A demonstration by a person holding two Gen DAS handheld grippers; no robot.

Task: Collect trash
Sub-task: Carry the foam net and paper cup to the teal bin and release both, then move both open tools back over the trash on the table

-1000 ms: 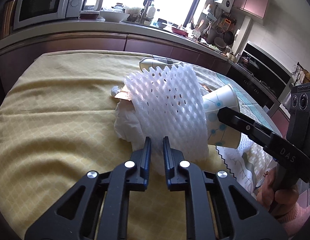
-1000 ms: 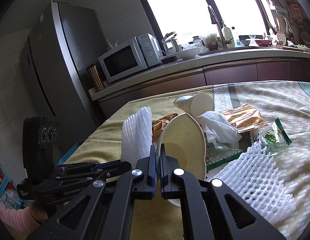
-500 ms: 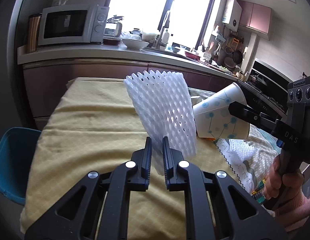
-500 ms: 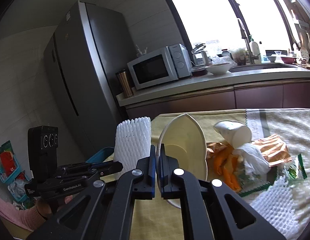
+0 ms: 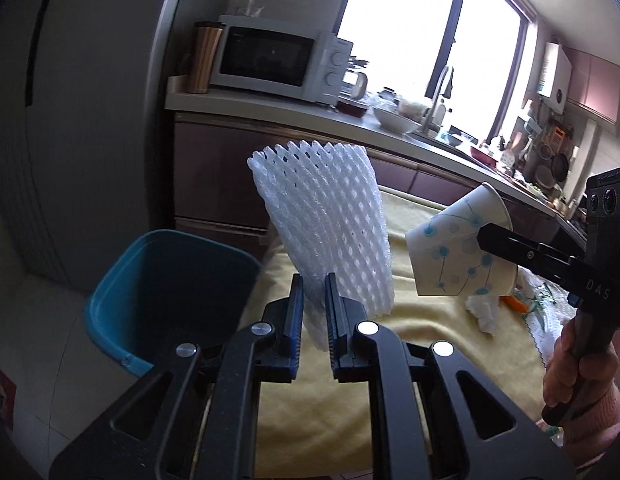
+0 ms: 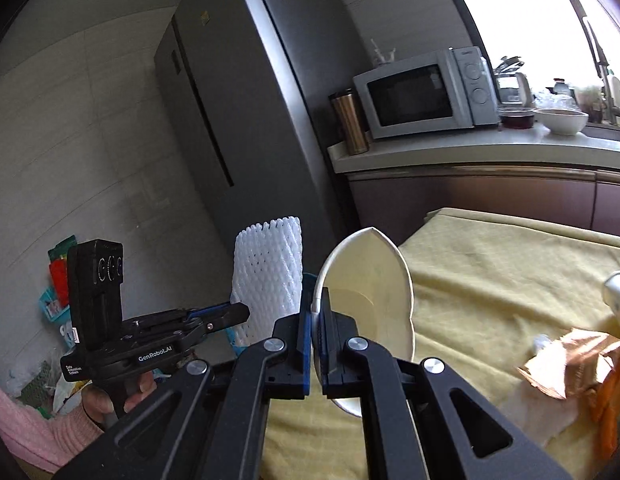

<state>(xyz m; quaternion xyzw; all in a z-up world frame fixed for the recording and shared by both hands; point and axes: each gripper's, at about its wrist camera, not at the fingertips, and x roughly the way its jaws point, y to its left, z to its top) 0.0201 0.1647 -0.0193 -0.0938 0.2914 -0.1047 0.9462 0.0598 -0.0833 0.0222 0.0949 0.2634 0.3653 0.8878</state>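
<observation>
My left gripper (image 5: pixel 313 284) is shut on a white foam fruit net (image 5: pixel 329 224), held upright over the table's left edge. It also shows in the right wrist view (image 6: pixel 268 280). My right gripper (image 6: pixel 317 300) is shut on the rim of a squashed paper cup (image 6: pixel 369 280) with blue dots, which shows in the left wrist view (image 5: pixel 457 252) to the right of the net. A blue bin (image 5: pixel 166 280) stands on the floor, left of the table and below the net.
The table has a yellow cloth (image 5: pixel 349 380). More trash lies on it: a copper wrapper (image 6: pixel 565 364), white tissue (image 5: pixel 485 312), another cup (image 6: pixel 617 292). A fridge (image 6: pixel 246 120) and a counter with a microwave (image 6: pixel 421 92) stand behind.
Both grippers have swung left with their loads, away from the trash pile towards the table's left edge. The blue bin has come fully into view below the net.
</observation>
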